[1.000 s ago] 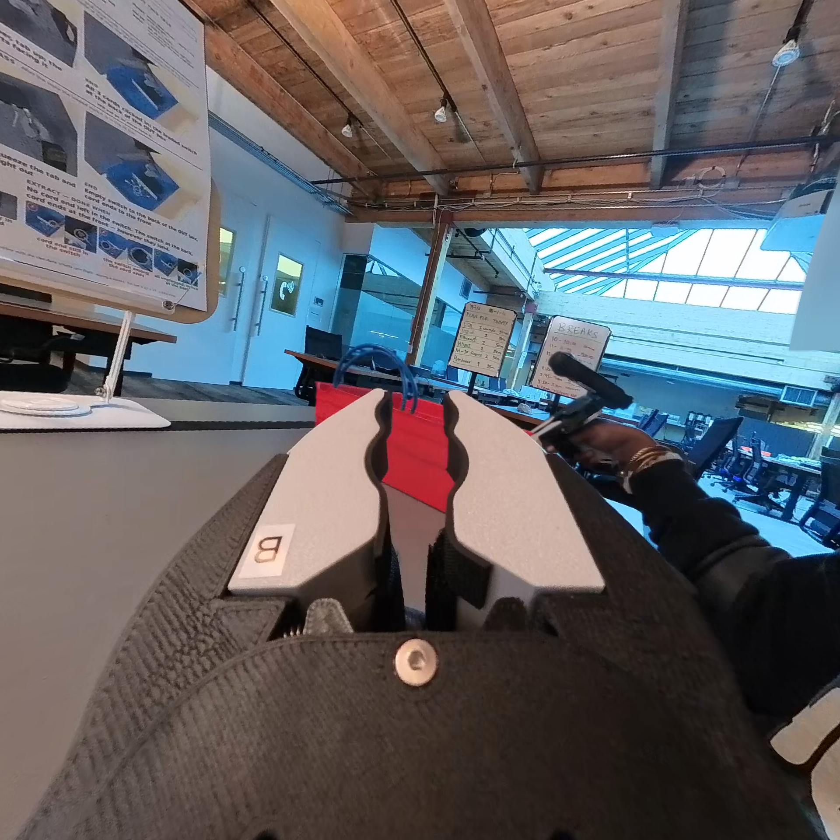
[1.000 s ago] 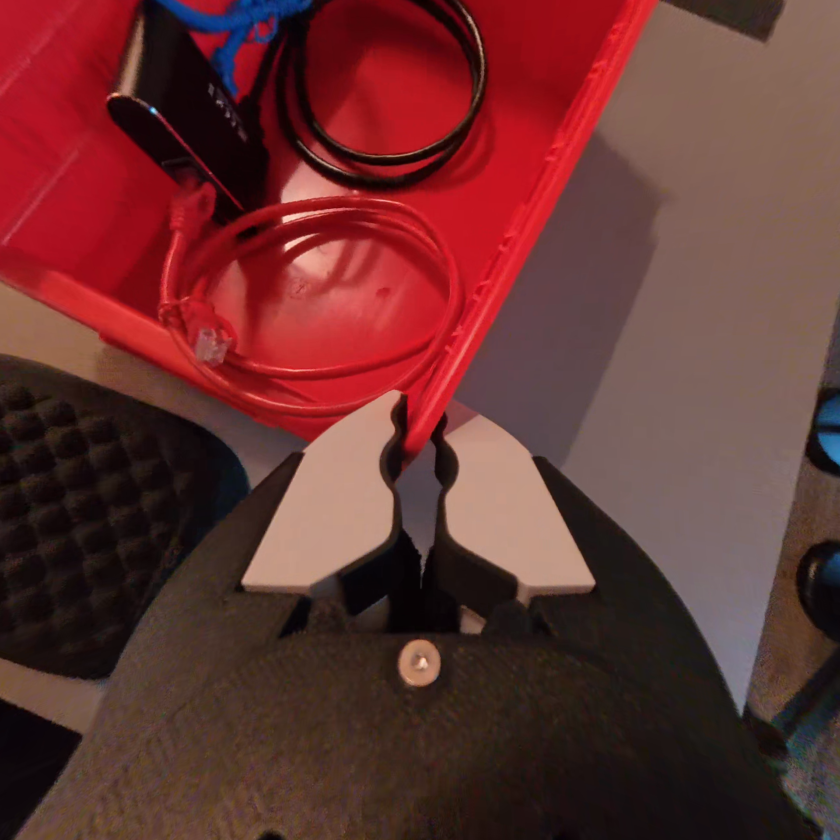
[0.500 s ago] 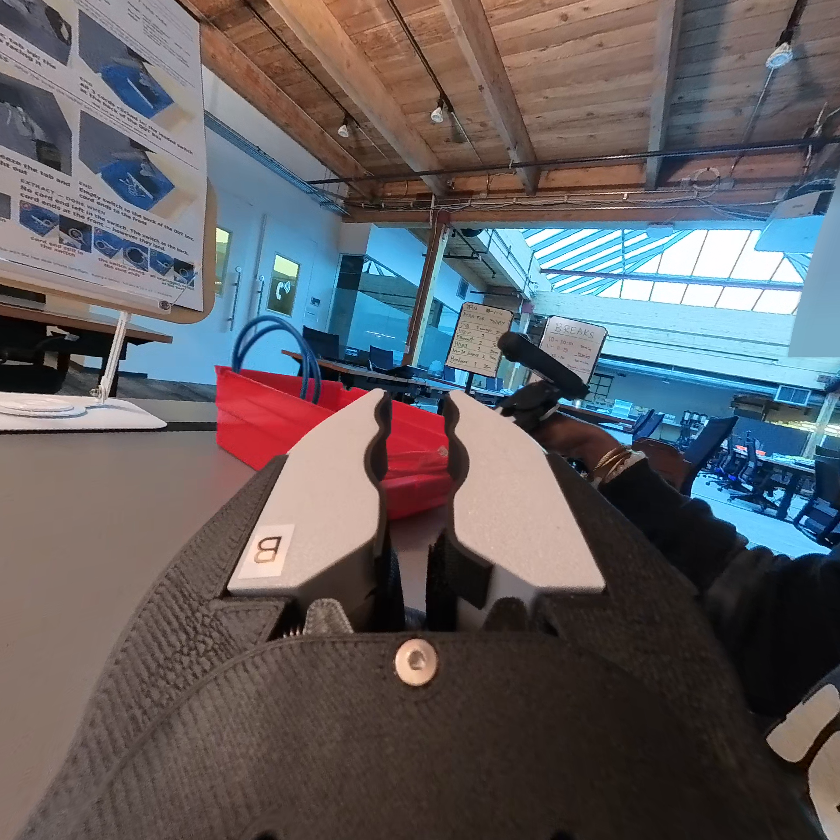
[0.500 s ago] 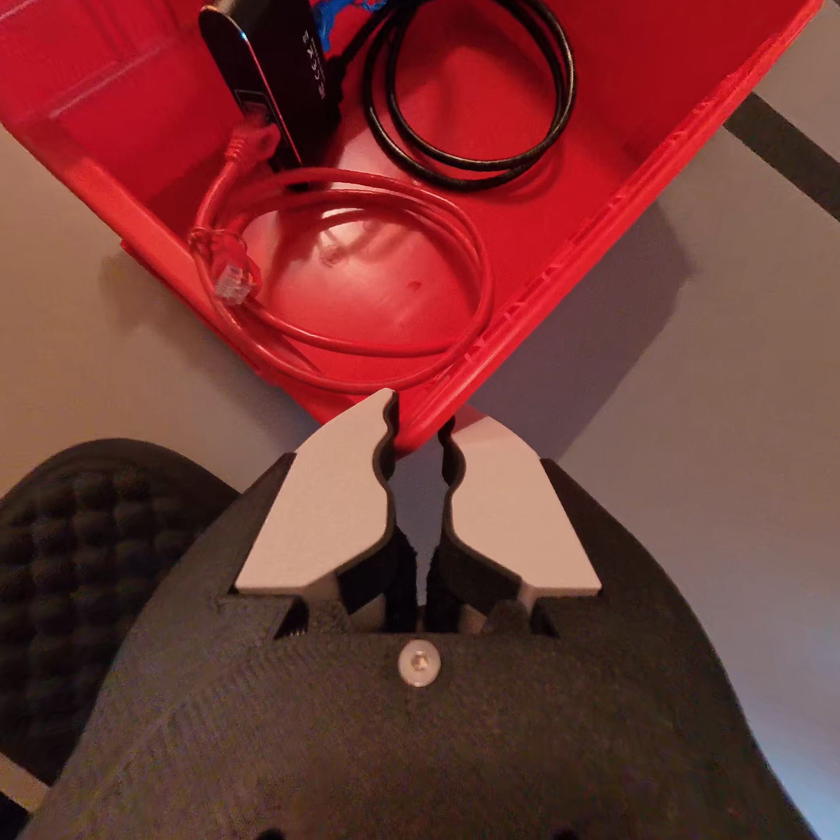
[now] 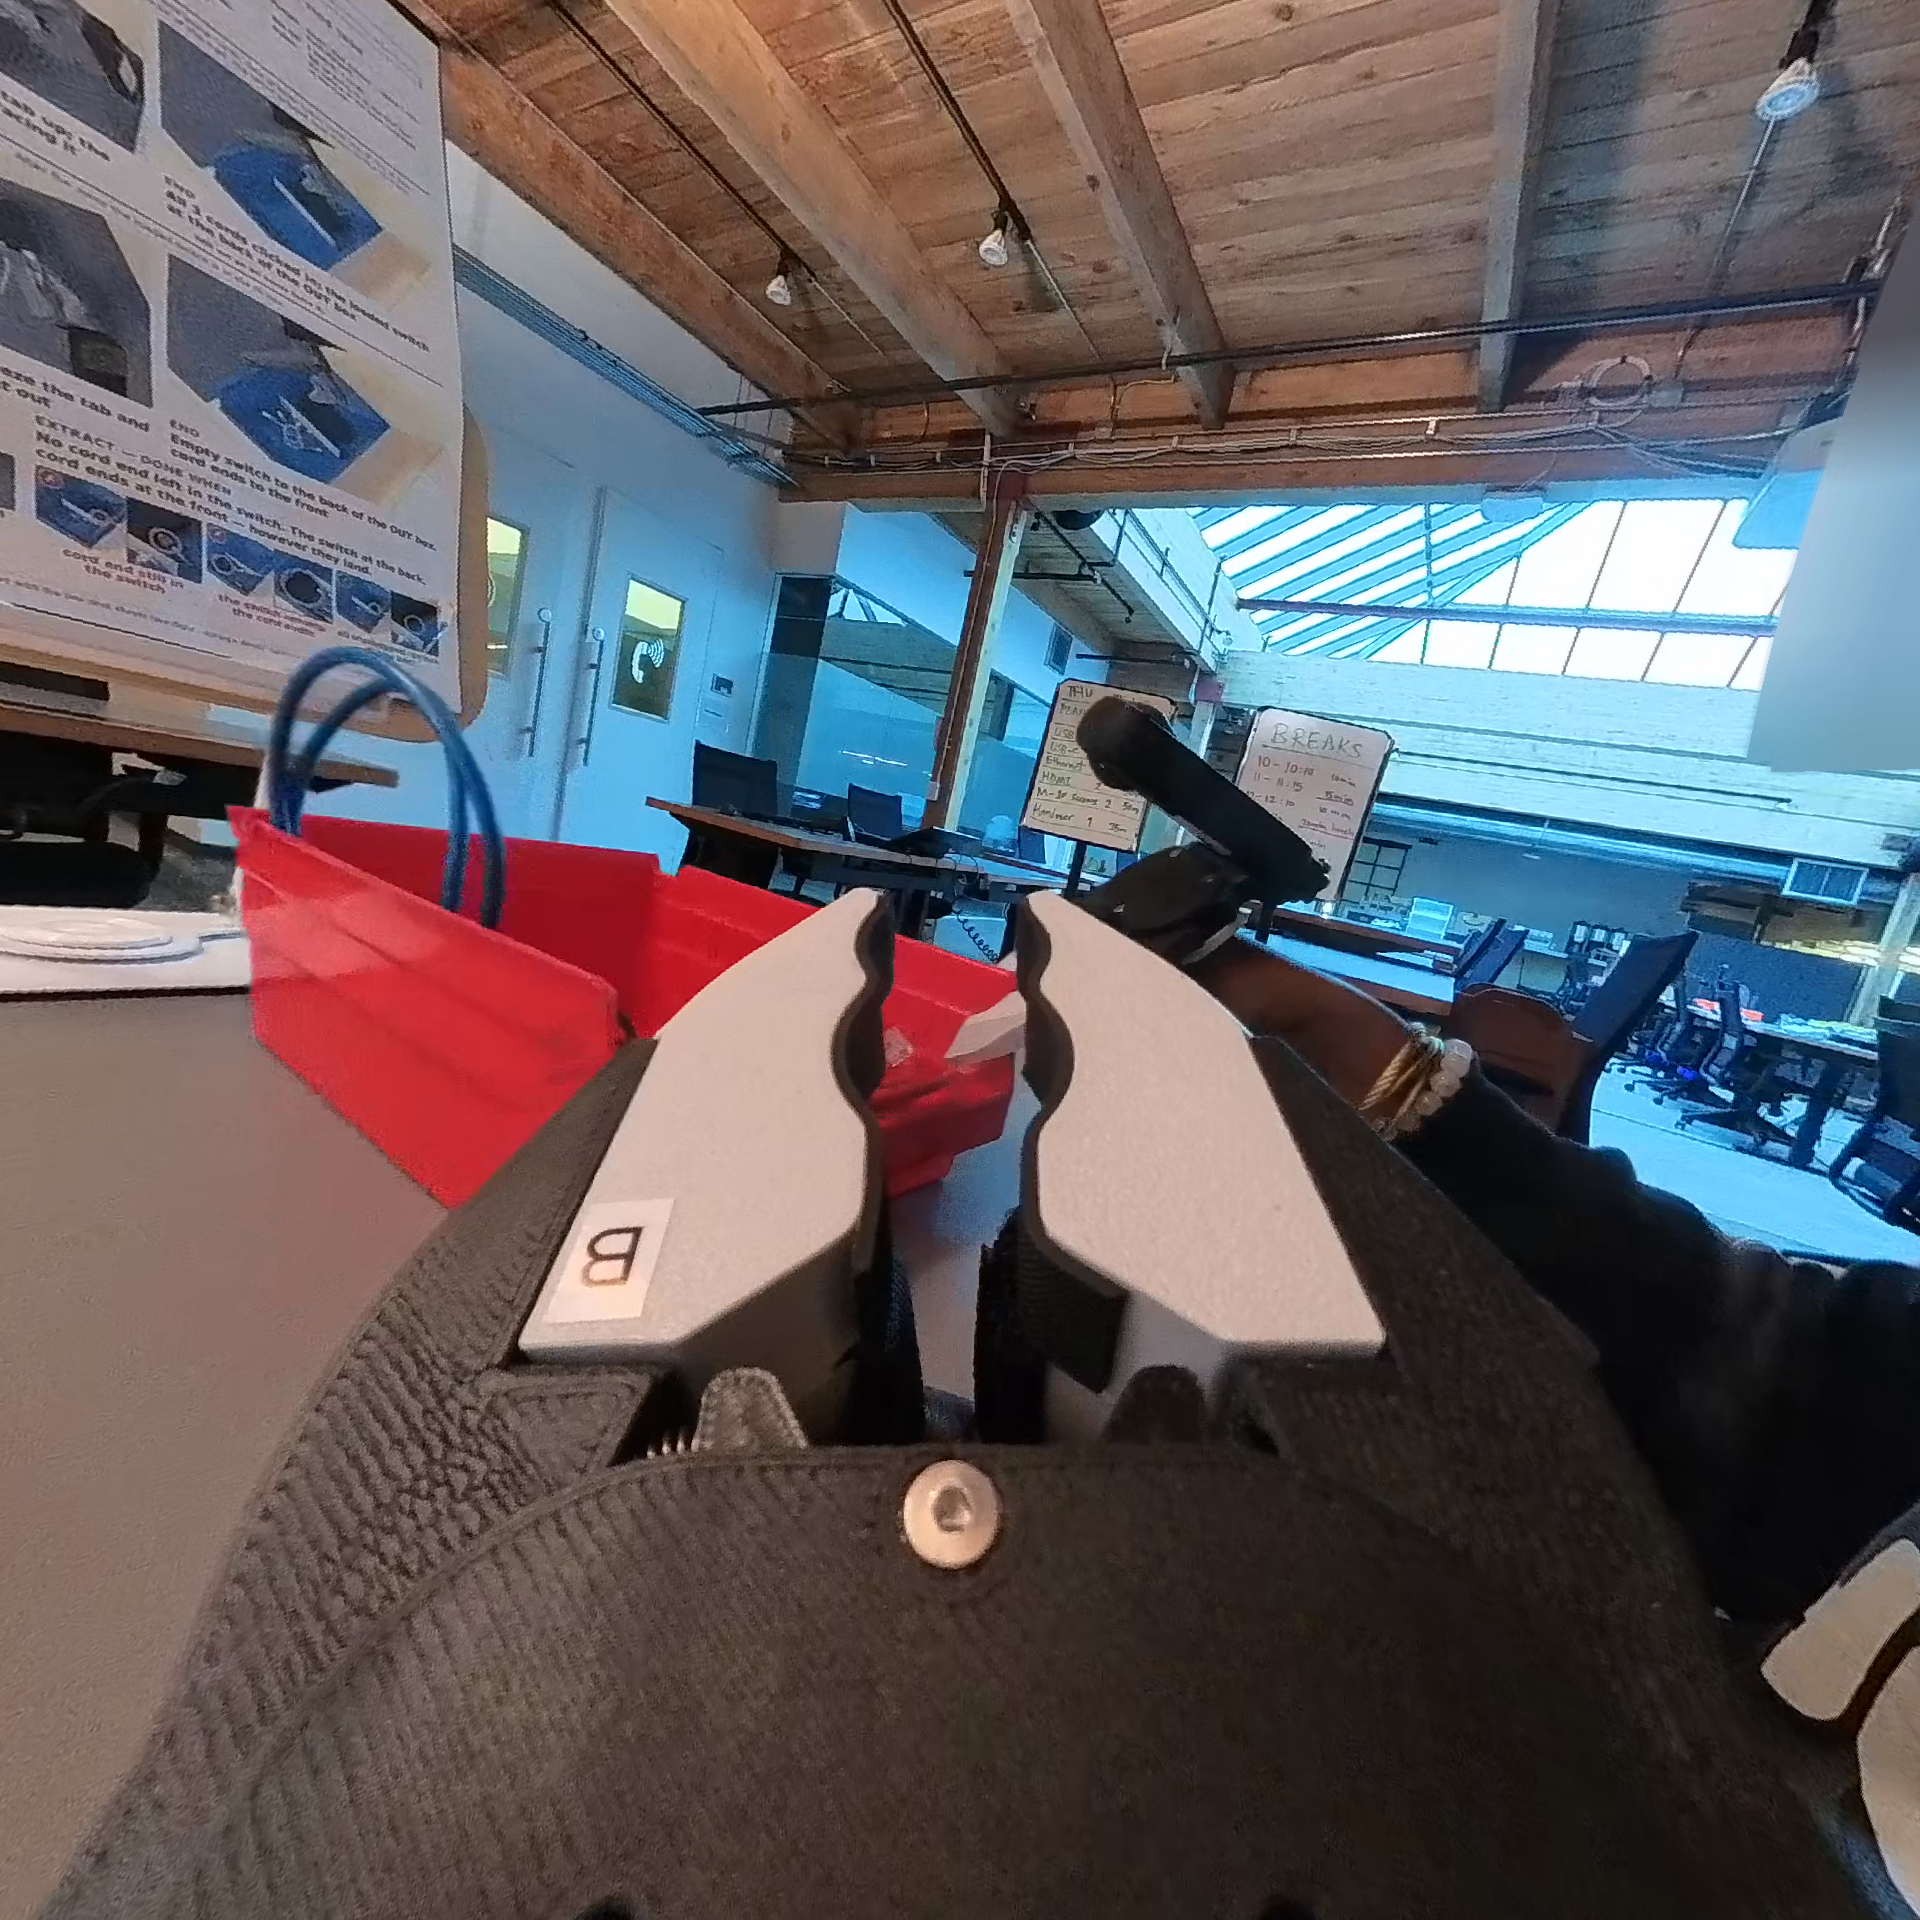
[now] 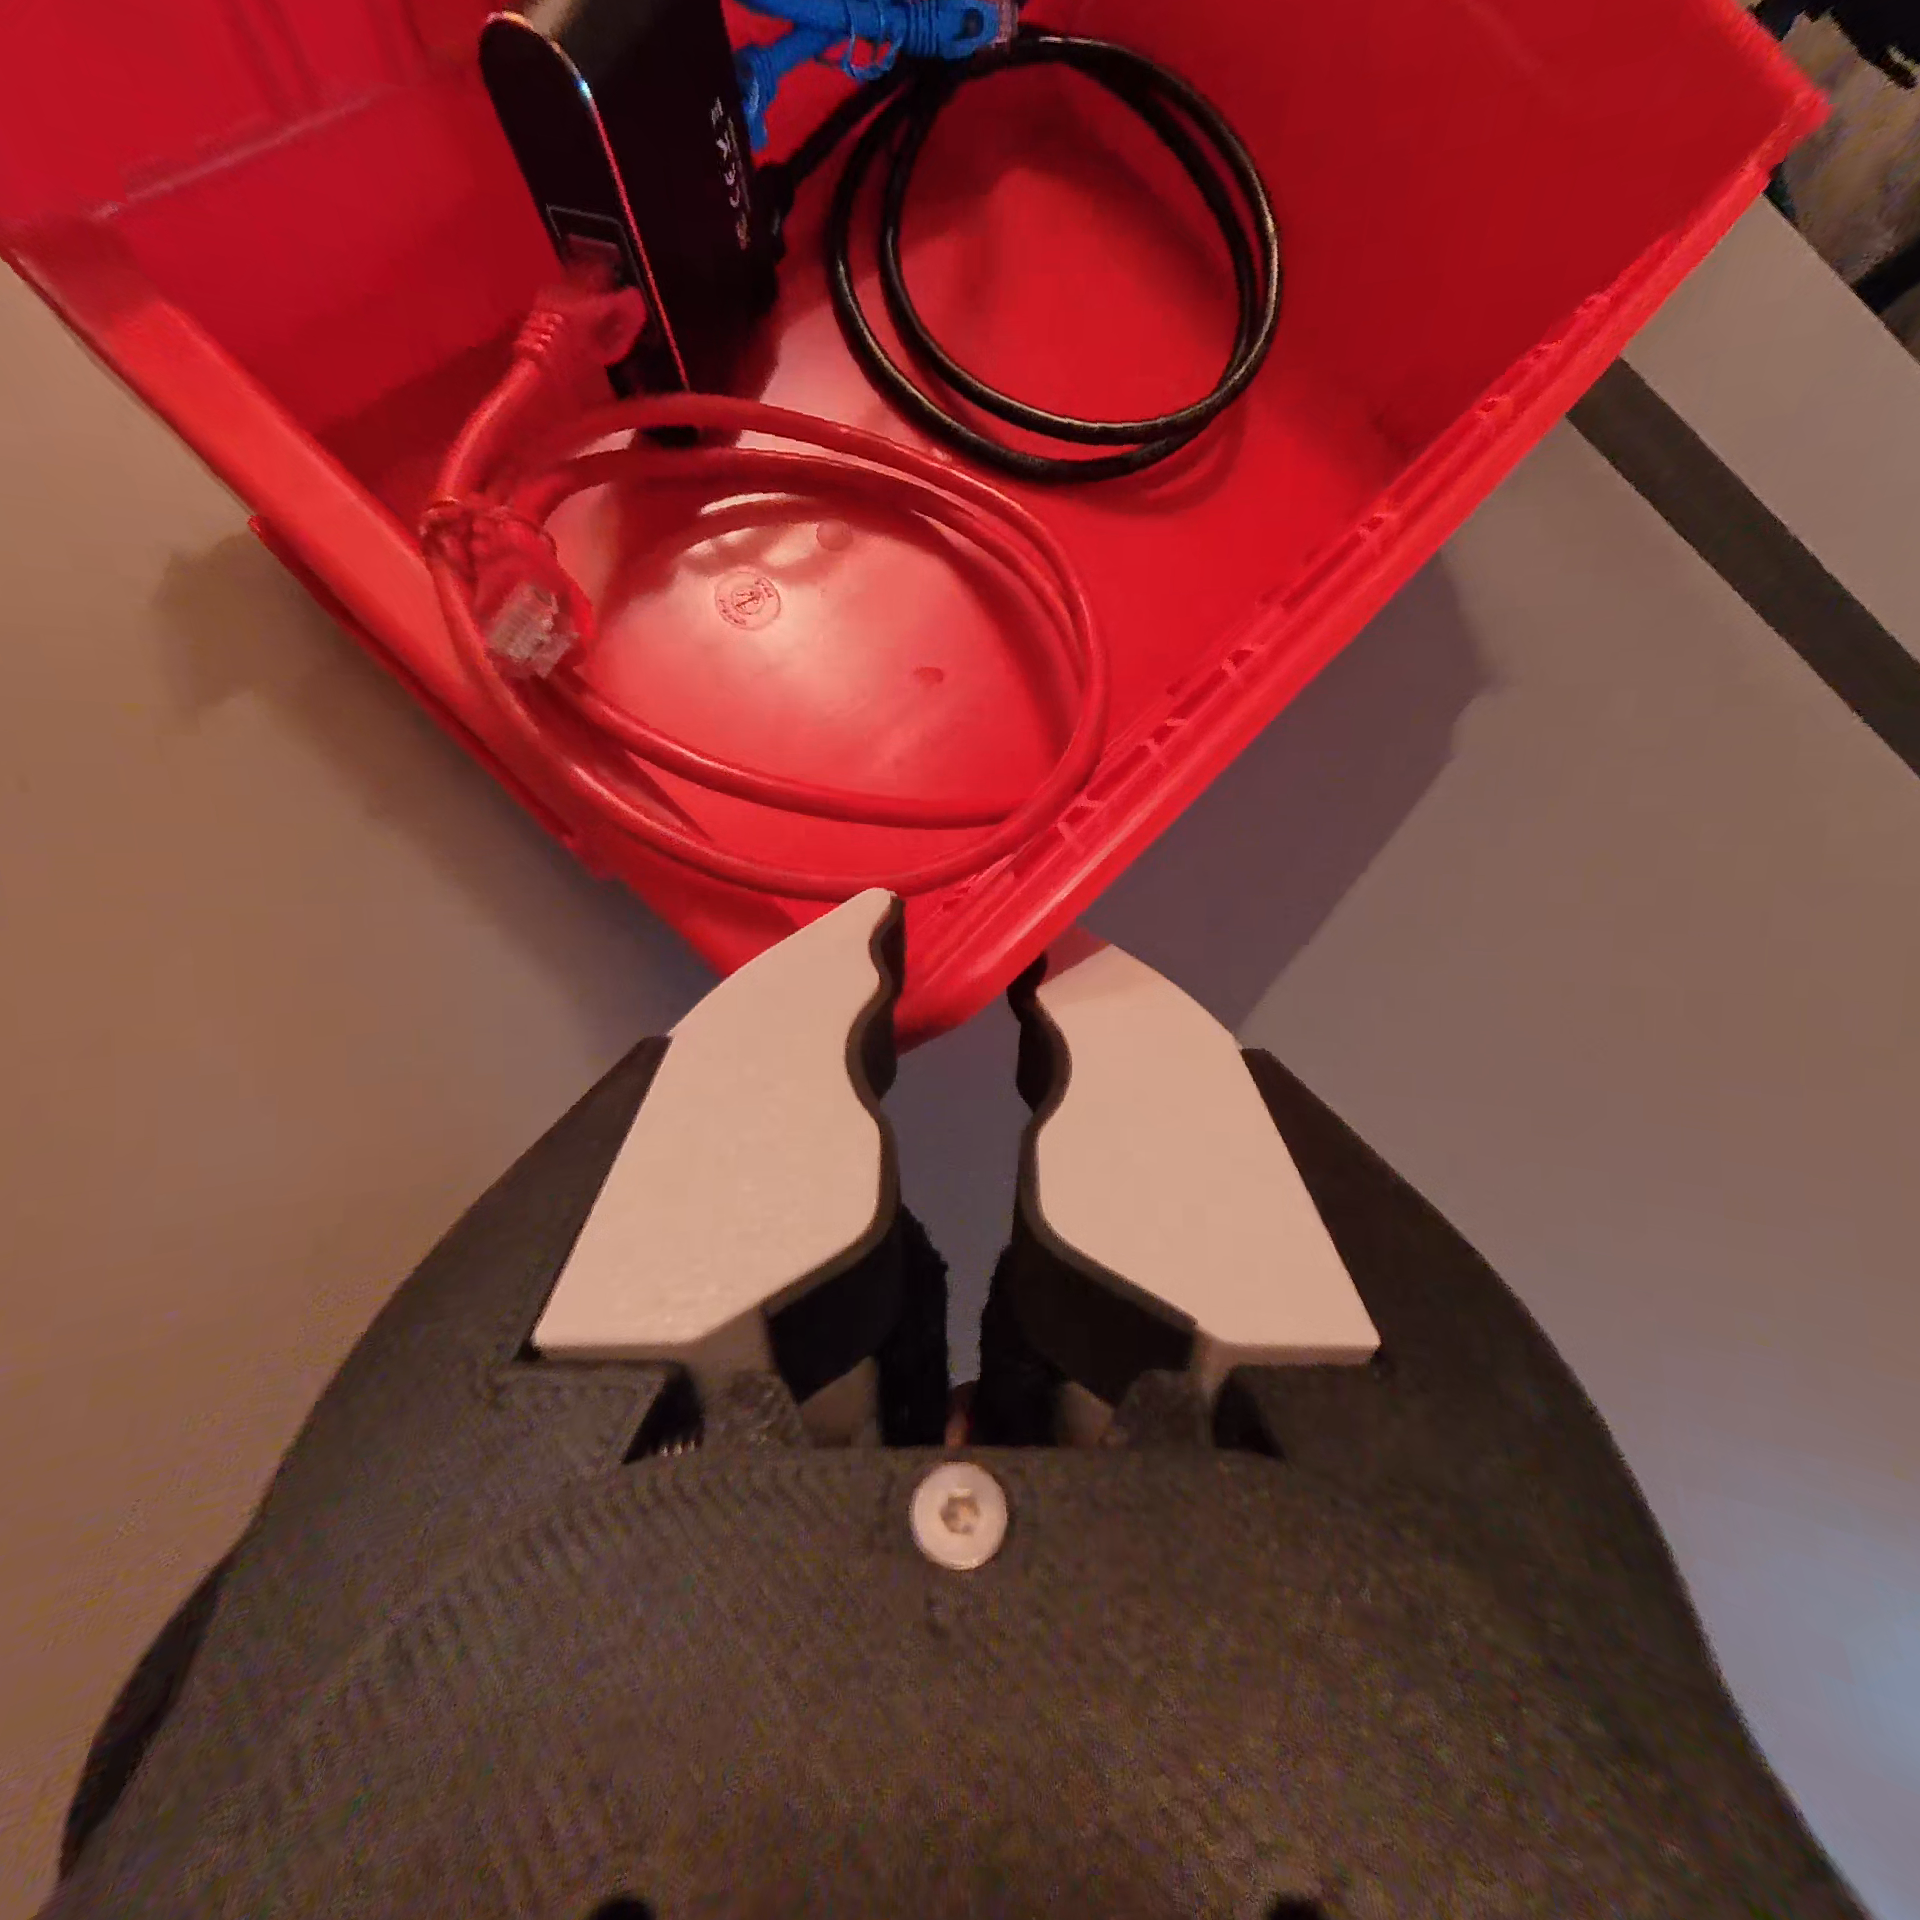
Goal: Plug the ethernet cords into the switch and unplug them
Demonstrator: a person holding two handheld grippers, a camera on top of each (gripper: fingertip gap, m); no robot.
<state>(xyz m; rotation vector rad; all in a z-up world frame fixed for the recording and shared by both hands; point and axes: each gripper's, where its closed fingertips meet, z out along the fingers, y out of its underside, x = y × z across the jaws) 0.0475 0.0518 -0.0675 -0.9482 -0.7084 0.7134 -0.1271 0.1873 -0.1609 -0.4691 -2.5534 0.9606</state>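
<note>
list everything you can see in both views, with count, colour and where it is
bin: 1, red, on the grey table, right gripper at its near corner
switch: 1, black, far side of bin
red cord: 1, coiled in bin, one end at the switch
black cord: 1, coiled in bin
blue cord: 1, looping above the bin's far end
instruction board: 1, white, behind table
left gripper: grey fingers, open, empty
right gripper: grey fingers, closed on the bin's corner rim

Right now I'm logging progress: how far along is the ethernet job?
Early. The right gripper pinches the red bin by its near corner. In it, the red cord has one end at the black switch, the other loose. The left gripper is empty. Remaining plugging and unplugging is left.
</note>
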